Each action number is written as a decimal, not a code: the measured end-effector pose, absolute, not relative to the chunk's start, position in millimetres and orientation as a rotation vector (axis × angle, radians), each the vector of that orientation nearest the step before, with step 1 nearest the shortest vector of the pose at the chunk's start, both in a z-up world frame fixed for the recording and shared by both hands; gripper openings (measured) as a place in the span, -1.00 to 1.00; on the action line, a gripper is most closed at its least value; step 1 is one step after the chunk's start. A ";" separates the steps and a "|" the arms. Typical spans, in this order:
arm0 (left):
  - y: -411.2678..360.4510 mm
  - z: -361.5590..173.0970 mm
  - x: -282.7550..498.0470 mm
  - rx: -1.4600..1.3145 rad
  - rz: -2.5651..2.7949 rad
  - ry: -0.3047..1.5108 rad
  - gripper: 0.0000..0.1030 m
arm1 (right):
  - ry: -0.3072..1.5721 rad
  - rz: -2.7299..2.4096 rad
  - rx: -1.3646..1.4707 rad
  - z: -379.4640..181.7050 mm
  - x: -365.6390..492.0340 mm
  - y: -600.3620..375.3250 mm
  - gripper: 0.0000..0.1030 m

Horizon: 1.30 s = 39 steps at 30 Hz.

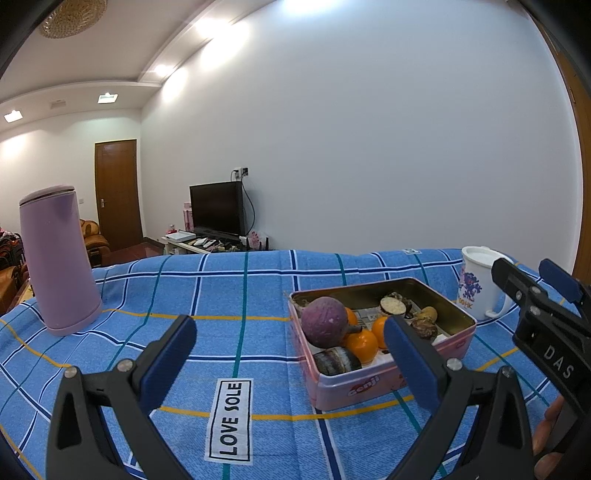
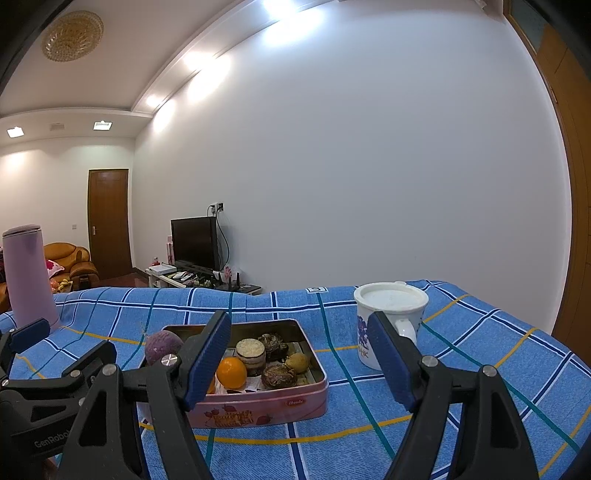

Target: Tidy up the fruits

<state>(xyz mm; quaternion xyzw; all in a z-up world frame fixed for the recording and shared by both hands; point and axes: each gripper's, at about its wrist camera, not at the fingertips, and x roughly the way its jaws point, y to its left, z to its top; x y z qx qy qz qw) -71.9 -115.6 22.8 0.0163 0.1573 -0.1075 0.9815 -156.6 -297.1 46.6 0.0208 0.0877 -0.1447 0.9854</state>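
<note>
A home living room — a leather sofa (image 2: 70, 258), a television (image 2: 194, 243) on a low stand (image 2: 177, 278), a wooden door (image 2: 109, 221), and an ornate ceiling lamp (image 2: 73, 35) — plainly domestic.

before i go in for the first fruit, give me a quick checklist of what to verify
1. Left gripper open and empty: ok.
2. Right gripper open and empty: ok, nothing sits between its fingers.
3. Pink tin flat on the blue tablecloth, open top: ok.
4. Fruit reachable from above: ok, the oranges and the purple round fruit lie uncovered.
5. White mug clear of the tin: ok, it stands apart, to the tin's right.
6. A place to sort the fruit into: cannot tell, no second container shows.
</note>
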 end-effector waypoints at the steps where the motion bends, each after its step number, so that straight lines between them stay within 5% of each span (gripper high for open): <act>1: -115.3 22.8 -72.1 0.033 -0.216 0.316 1.00 | 0.177 -0.291 0.043 46.5 -156.6 -297.1 0.50; 39: -113.9 22.8 -70.2 0.030 -0.183 0.332 1.00 | 0.184 -0.303 0.050 45.9 -155.3 -298.3 0.50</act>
